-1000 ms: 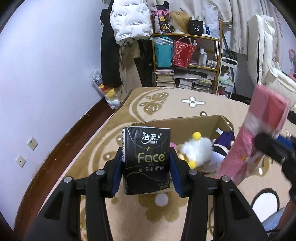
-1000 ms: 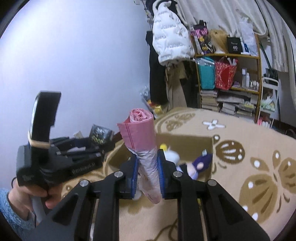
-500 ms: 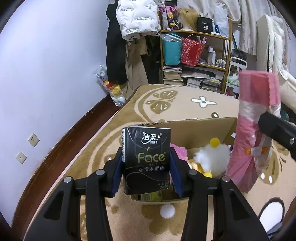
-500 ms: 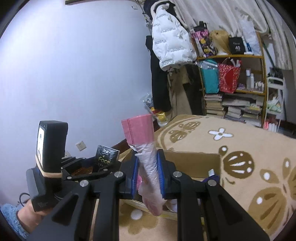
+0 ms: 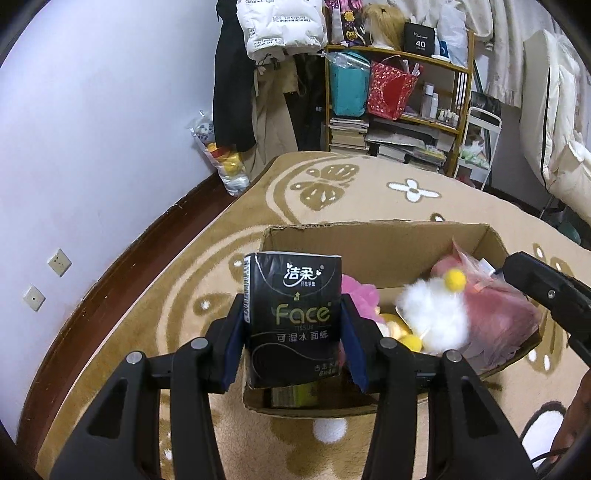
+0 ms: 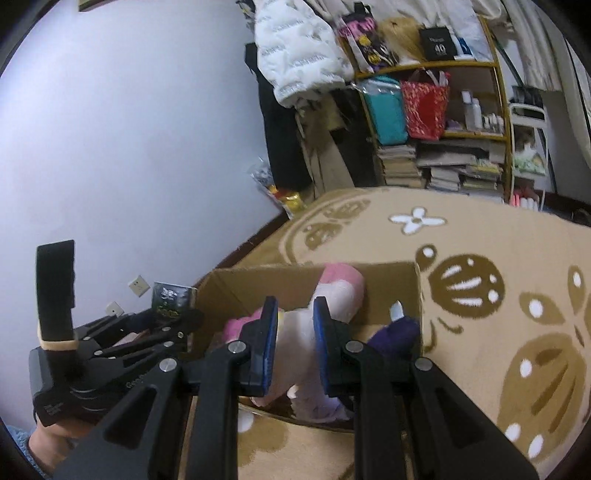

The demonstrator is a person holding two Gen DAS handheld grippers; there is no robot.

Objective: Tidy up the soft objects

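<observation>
A black "Face" tissue pack [image 5: 293,317] stands upright between the pads of my left gripper [image 5: 293,325], over the near left corner of the open cardboard box [image 5: 373,236]. The jaws are opening, but the pads still touch the pack. My right gripper [image 6: 293,325] is shut on a pink plastic-wrapped roll [image 6: 332,288], which is tilted down into the box's right half [image 5: 495,306]. In the box lie a white fluffy toy [image 5: 432,314], a pink plush [image 5: 360,295] and a purple toy [image 6: 400,328]. The right wrist view shows the left gripper [image 6: 177,314] at the box's left end.
The box stands on a tan patterned carpet [image 5: 369,192]. A pale wall [image 5: 92,129] with sockets runs close on the left. At the back are hanging coats [image 5: 280,29], a shelf [image 5: 406,96] with bags and books, and a plastic bag [image 5: 225,162] on the floor.
Both grippers have sunk toward the box. The pink roll, upright above the box before, now tips down inside it. The tissue pack stays between the left pads.
</observation>
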